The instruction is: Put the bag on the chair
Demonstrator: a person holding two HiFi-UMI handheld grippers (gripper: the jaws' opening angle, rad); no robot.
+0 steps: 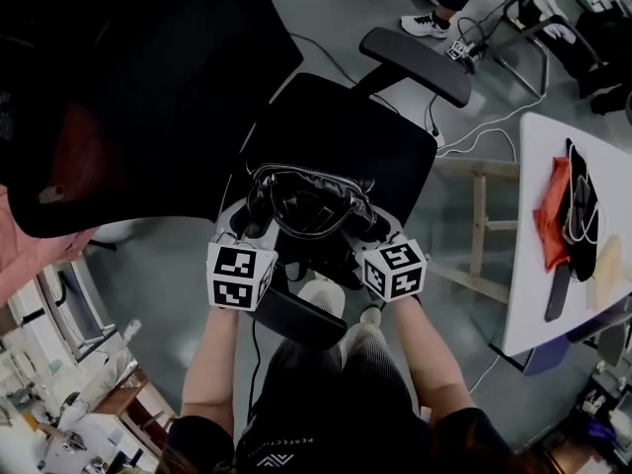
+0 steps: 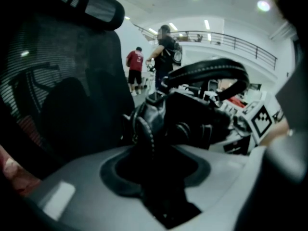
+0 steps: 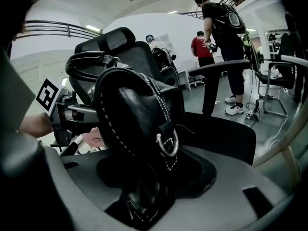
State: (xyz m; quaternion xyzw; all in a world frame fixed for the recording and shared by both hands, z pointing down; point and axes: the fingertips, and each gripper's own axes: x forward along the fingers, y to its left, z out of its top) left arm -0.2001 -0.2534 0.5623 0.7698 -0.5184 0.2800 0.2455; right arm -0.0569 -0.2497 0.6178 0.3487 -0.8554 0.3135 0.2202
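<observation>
A black leather bag with white stitching and looped handles sits upright at the front of a black office chair's seat. My left gripper is at the bag's left end and my right gripper at its right end. In the left gripper view the bag has its end pushed down between the jaws of the left gripper. In the right gripper view the bag has crumpled leather filling the jaw gap of the right gripper, which hides the pads.
The chair's mesh back rises at the upper left and its armrest juts out behind the seat. A white table with red and black items, a wooden trestle and floor cables lie to the right. People stand beyond.
</observation>
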